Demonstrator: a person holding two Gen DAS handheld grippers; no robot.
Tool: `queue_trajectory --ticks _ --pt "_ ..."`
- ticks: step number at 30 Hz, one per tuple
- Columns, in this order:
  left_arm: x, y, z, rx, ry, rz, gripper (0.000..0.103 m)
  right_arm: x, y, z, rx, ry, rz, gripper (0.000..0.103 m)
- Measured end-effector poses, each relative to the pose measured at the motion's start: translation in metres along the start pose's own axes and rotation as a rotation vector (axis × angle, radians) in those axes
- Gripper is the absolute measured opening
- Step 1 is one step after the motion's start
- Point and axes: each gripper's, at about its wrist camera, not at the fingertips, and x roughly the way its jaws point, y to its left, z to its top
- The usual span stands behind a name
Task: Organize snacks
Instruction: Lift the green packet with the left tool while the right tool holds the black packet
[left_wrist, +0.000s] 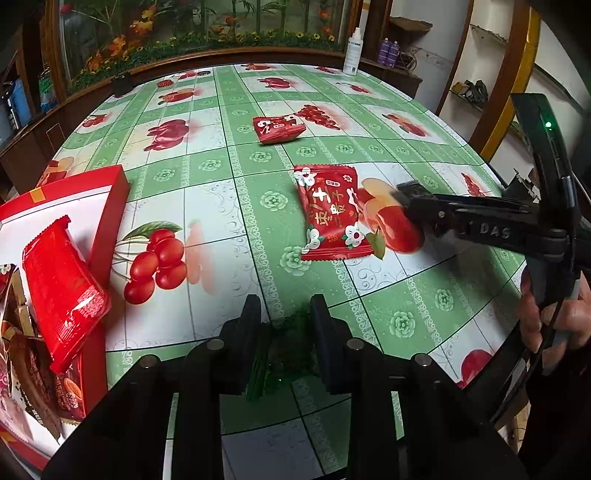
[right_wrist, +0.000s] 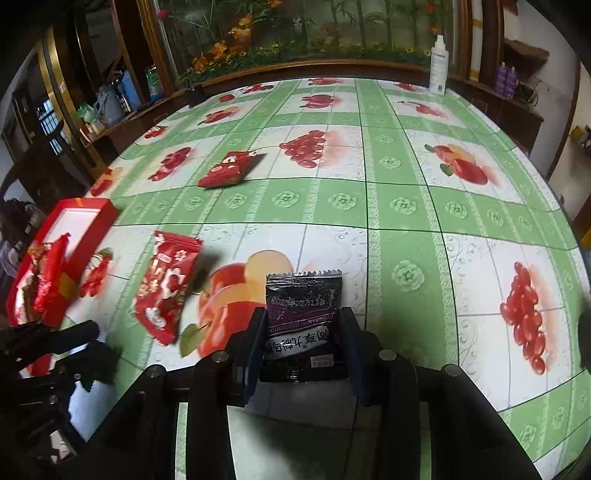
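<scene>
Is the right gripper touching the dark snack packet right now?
Touching. The right wrist view shows the right gripper with the dark snack packet pinched between both fingers, pressed against its two side edges.

My left gripper (left_wrist: 285, 310) is clamped tight, my right gripper (right_wrist: 303, 325) grips partway closed, both angled downward.

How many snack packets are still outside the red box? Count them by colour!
Red, lying on the table: 2, the near red packet and the far red packet
Green, in the left claw: 1, the green packet
Black, in the right claw: 1, the black packet
Total: 4
</scene>
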Motion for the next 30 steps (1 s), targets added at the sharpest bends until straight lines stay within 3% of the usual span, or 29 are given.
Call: queue_trajectory --ticks 6,13,16,18,28,30 --pt "-0.005 0.0 -0.005 0.035 -0.03 -0.018 0.017 -0.016 -0.009 -0.004 0.046 -0.027 0.055 0.04" --pt "-0.007 0.004 -0.01 0.036 -0.035 -0.033 0.021 -0.024 -0.005 -0.01 0.065 -0.043 0.109 0.04" --pt "-0.002 0.005 -0.013 0.027 -0.003 -0.029 0.04 -0.021 -0.004 -0.012 0.065 -0.032 0.106 0.04" --pt "-0.004 0.005 -0.016 0.017 -0.008 -0.038 0.061 -0.019 -0.004 -0.012 0.07 -0.027 0.106 0.04" --pt "-0.009 0.001 -0.025 0.051 0.004 -0.004 0.062 -0.014 -0.01 -0.013 0.082 -0.016 0.104 0.04" --pt "-0.01 -0.001 -0.028 0.068 0.01 0.004 0.068 -0.011 -0.011 -0.013 0.086 -0.01 0.105 0.04"
